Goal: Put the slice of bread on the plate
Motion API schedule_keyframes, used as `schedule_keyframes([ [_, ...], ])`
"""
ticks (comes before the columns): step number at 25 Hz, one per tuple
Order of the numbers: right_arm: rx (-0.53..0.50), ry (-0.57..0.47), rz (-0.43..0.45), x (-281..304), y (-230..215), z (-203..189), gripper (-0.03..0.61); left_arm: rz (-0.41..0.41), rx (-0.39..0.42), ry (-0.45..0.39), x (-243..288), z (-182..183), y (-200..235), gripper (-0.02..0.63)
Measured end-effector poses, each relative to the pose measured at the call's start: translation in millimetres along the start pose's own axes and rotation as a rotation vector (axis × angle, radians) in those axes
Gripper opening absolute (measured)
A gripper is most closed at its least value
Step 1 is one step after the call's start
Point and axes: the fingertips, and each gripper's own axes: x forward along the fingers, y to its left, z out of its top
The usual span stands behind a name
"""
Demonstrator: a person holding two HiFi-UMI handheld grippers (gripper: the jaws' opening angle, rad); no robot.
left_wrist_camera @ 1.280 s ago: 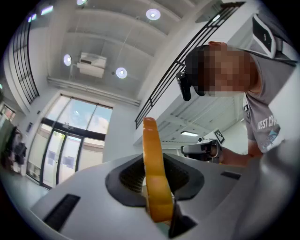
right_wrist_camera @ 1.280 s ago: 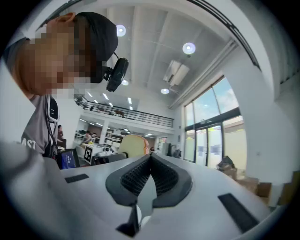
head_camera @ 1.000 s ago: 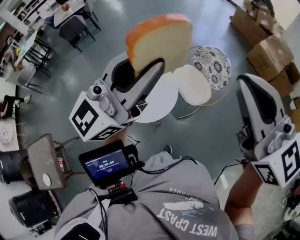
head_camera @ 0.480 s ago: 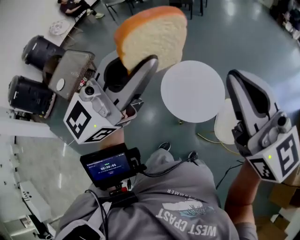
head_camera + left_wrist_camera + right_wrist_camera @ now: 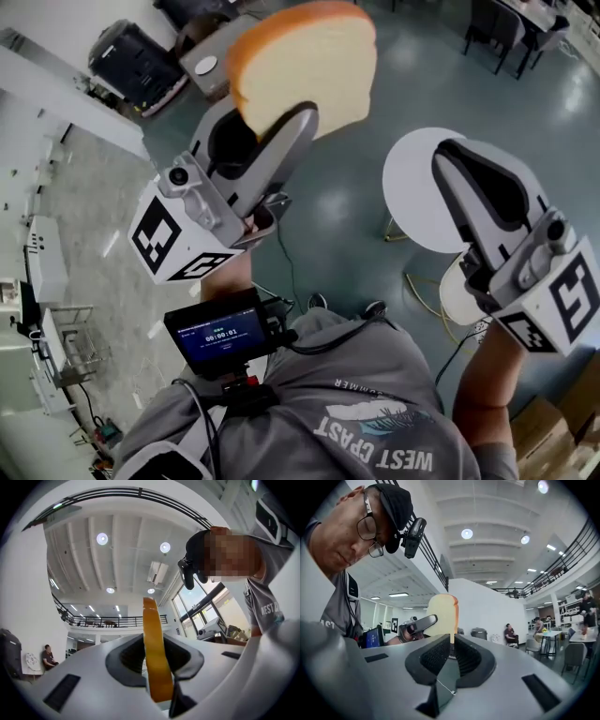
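- Bread first: the slice of bread (image 5: 302, 67) is up in the air at twelve o'clock in the head view. Its pale cut face is toward the camera and tan crust runs round its top.
- The left gripper (image 5: 286, 127) is clamped on the lower part of the slice, with a jaw pressing on each flat face.
- The left gripper view shows what the head view cannot: the slice edge-on, a narrow orange-brown band standing upright between the two pads.
- The right gripper view catches the slice from farther off, at eleven o'clock above its own jaws, with one left jaw lying across the slice's lower part. A small blue screen (image 5: 375, 637) glows at nine o'clock.
- Only the head view looks down at the floor. A round white table (image 5: 408, 178) sits at two o'clock, a pale stool seat (image 5: 455, 292) at four and cardboard boxes (image 5: 553, 422) at five.
- Only the gripper views look up, to ceiling lights, a balcony railing (image 5: 117, 619) and seated people along the walls.
- The bottom edge of the slice is buried in the jaws.
- The right gripper (image 5: 459, 164) covers the table's right side and most of the stool, and the frame edge cuts off the boxes.
- The right gripper is drawn together to a thin slit with nothing in it. It is at three o'clock in the head view, well apart from the bread.
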Motion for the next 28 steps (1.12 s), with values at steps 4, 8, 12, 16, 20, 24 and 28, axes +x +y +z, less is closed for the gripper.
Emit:
schedule_keyframes([
  [4,-0.004,0.004,0.127,40.8,18.9,-3.3,0.011,0.122,0.057,0.002,-43.0,12.1,19.2,0.097],
  [8,-0.005,0.011,0.203,69.0,35.4,-17.1,0.011,0.209,0.091,0.003,-80.9,13.8,31.6,0.097],
  [12,0.015,0.023,0.253,130.2,122.1,-2.3,0.011,0.278,0.106,-0.004,-183.4,68.1,55.4,0.097],
  [16,0.025,0.025,0.279,154.1,150.1,-2.1,0.011,0.295,0.131,0.008,-216.5,84.8,63.1,0.097],
  [20,0.026,0.03,0.297,156.7,145.3,-5.7,0.011,0.323,0.155,0.026,-215.8,81.7,62.5,0.097],
  [24,0.029,0.031,0.315,185.5,176.6,-8.2,0.011,0.343,0.16,0.033,-257.5,91.7,74.0,0.097],
  [28,0.021,0.034,0.318,219.6,208.9,-11.1,0.011,0.355,0.163,0.034,-302.5,101.0,88.4,0.097],
])
